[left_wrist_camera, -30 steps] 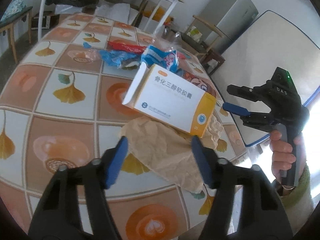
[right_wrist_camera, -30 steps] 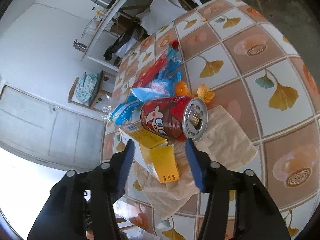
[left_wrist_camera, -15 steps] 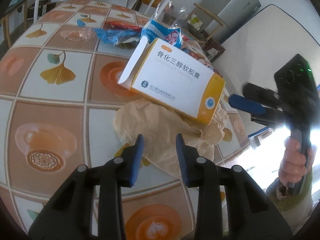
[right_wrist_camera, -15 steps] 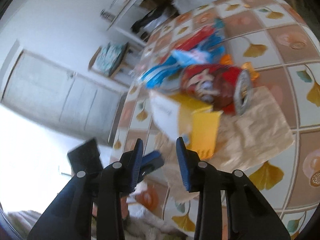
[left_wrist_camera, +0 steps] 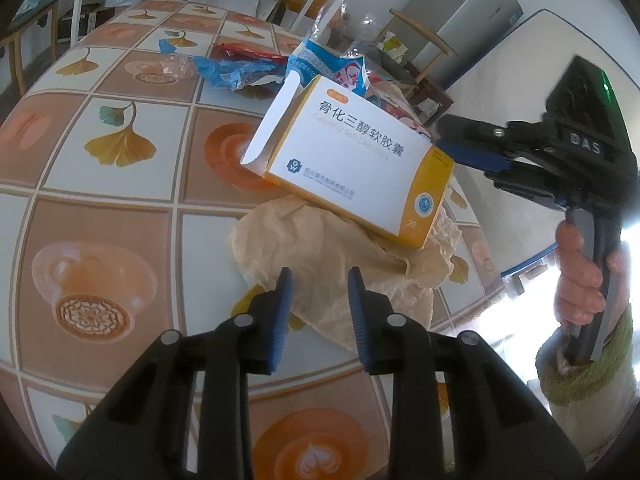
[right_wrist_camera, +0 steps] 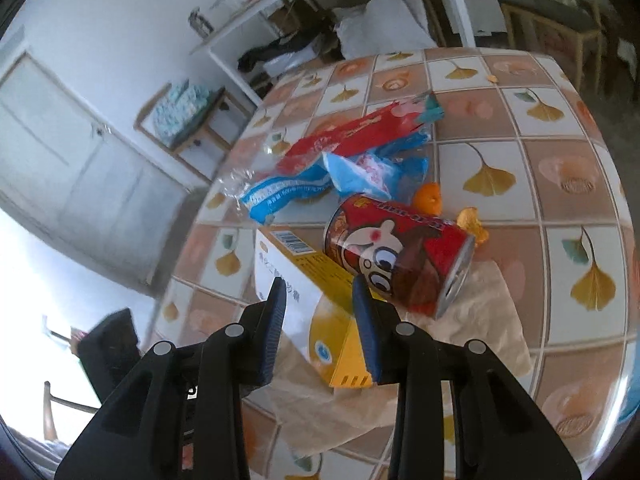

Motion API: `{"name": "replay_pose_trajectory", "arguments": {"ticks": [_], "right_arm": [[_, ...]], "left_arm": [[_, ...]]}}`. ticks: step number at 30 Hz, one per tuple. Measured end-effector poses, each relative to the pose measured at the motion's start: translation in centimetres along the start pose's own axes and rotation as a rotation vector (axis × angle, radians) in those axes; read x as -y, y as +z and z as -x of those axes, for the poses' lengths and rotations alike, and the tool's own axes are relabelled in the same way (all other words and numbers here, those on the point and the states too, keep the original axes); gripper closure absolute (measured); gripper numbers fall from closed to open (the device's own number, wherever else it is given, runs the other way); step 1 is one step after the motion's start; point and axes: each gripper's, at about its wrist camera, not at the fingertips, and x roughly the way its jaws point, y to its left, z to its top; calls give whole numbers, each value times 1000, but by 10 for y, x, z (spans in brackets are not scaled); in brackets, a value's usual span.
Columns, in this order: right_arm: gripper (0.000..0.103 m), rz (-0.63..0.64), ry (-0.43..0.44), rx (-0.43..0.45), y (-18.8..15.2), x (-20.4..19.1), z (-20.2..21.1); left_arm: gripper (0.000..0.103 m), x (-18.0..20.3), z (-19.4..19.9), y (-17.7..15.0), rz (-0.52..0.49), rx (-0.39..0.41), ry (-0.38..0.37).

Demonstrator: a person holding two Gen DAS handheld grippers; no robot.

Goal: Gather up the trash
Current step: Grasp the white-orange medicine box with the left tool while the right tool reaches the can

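Observation:
A white and yellow medicine box (left_wrist_camera: pixel 352 164) lies tilted on crumpled brown paper (left_wrist_camera: pixel 320 248) and leans on a red cartoon can (right_wrist_camera: pixel 400 256) that lies on its side. My left gripper (left_wrist_camera: pixel 320 280) hovers at the near edge of the paper. Its jaws are closing, the paper shows in the narrow gap, and the pads press on nothing. My right gripper (right_wrist_camera: pixel 318 292) is narrowly open over the box (right_wrist_camera: pixel 296 280), gripping nothing. In the left wrist view the right gripper (left_wrist_camera: pixel 440 133) ends just beside the box's far right corner, held by a hand (left_wrist_camera: pixel 580 272).
Blue wrappers (right_wrist_camera: pixel 288 192), a red wrapper (right_wrist_camera: pixel 352 136) and orange peel (right_wrist_camera: pixel 428 196) lie beyond the can. The round table (left_wrist_camera: pixel 100 208) has a ginkgo-leaf tile cloth. A white shelf frame, stools and a grey cabinet (left_wrist_camera: pixel 460 8) stand behind it.
Both grippers' jaws have narrowed. The left gripper has dipped slightly toward the paper. The right gripper has rolled and shifted, so the box now sits in its gap and the can to the right.

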Motion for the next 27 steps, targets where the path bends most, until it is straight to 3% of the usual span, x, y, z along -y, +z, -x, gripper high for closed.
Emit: {"name": "replay_pose_trajectory", "arguments": {"ticks": [7,17,22,27], "right_arm": [[68,61,55,-70,-10,-14,-3],[68,46,214,-132,-27,-32,0],[68,22,314,-182,-42,-38,-7],[66,11,392,-218,-60,-37,-7]], "left_arm": [[77,0,0,1,-1,7,-2],[75,-7,6,-2,8,0,-22],[60,-19,29,-10,-4,17,-3],[48,-30,48,-20,31,6,-48]]}}
